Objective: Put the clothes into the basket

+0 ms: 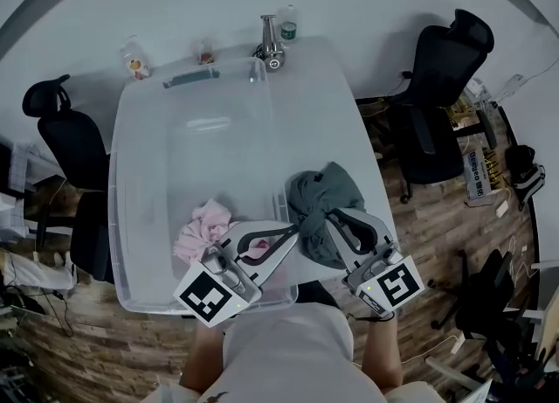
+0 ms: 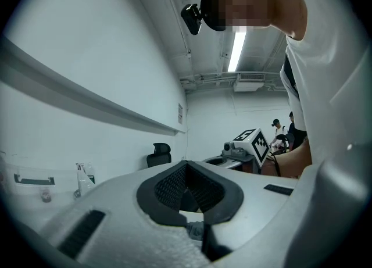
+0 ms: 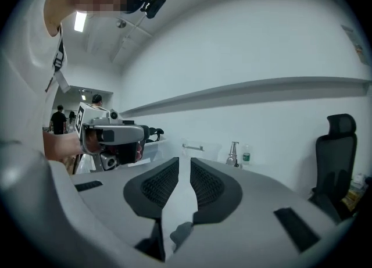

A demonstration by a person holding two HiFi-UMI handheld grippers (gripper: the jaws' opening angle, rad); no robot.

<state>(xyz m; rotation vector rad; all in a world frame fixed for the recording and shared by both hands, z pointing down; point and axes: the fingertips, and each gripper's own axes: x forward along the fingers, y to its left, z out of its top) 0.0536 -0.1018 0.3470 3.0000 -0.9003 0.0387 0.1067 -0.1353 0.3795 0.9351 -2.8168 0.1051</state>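
A clear plastic basket covers the left part of the white table. A pink garment lies crumpled in its near end. On the table just right of the basket lies a grey-green garment. My left gripper hangs over the basket's near right corner beside the pink garment; its pads meet at the tips with nothing between them. My right gripper sits over the near edge of the grey-green garment. Its pads stand a narrow slit apart and hold nothing.
Two bottles and a metal fitting stand along the table's far edge. Black office chairs stand at the left and right on the wooden floor. People stand far off in the room.
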